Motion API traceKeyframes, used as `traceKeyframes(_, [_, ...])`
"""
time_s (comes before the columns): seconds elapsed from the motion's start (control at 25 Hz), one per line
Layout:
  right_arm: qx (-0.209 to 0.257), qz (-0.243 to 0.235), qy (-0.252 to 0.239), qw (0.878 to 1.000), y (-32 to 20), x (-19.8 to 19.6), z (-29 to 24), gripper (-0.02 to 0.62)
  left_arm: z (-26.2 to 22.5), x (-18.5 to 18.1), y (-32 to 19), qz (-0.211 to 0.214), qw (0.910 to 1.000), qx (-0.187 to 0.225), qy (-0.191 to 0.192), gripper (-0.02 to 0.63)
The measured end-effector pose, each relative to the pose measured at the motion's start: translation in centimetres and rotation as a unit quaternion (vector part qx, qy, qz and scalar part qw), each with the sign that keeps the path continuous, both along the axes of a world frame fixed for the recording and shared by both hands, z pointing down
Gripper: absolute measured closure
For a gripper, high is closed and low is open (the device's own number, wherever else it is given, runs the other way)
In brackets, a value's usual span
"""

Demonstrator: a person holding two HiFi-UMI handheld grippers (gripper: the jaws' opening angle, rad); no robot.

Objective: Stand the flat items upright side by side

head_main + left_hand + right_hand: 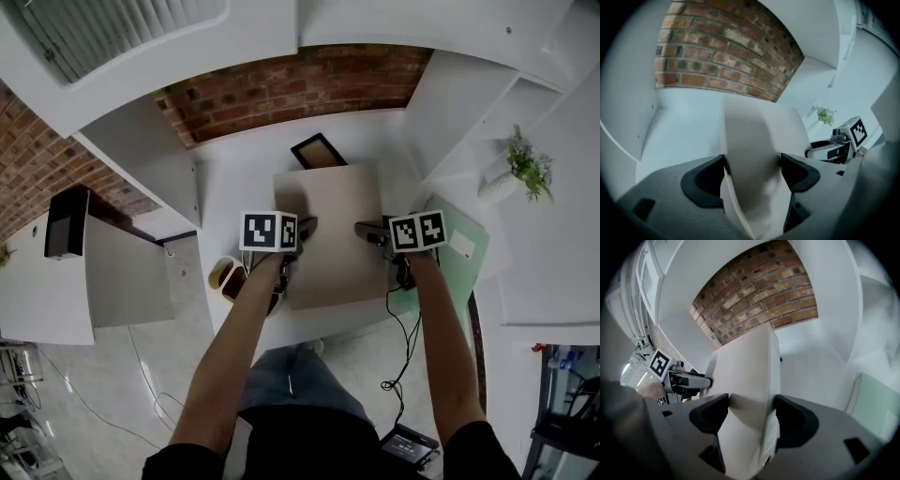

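L gripper (304, 226) & R gripper (363, 229) both clamp beige board (328, 192) over white table (234, 187), brick wall (291, 89) behind.

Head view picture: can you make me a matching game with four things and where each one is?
Things:
1. beige board
2. black frame
3. green sheet
4. plant

Places:
a. on the white shelf at the right
b. lying just right of the board
c. gripped by the left hand-held gripper and the right hand-held gripper
d. flat on the table, near the brick wall

Pairs: 1-c, 2-d, 3-b, 4-a
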State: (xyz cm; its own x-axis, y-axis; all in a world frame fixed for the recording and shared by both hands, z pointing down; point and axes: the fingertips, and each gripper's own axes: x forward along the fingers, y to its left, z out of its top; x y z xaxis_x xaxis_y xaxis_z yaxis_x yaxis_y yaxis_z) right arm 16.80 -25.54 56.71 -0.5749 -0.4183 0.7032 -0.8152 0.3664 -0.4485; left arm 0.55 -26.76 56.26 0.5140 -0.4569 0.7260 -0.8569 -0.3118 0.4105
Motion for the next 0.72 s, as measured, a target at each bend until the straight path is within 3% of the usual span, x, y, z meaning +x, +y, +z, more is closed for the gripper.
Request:
traceKeyframes(0.4, [0.138, 0.026, 0.02, 0.99, 1.4, 1.5, -8.1, 0.285, -7.5, 1.6, 1.7, 0.028, 0.9917, 0.124, -0.018, 0.256])
traceKeyframes(0.6, [0.217, 0.03, 0.016, 0.976, 2.2, 1.8, -10.8, 0.285, -10.4, 1.9, 2.4, 0.034, 0.9791, 0.198, -0.035, 0.256])
traceKeyframes(0.72, [0.277, 0.026, 0.009, 0.96, 2.6, 1.8, -12.3, 0.285, -11.8, 2.0, 3.1, 0.027, 0.9689, 0.243, -0.039, 0.256])
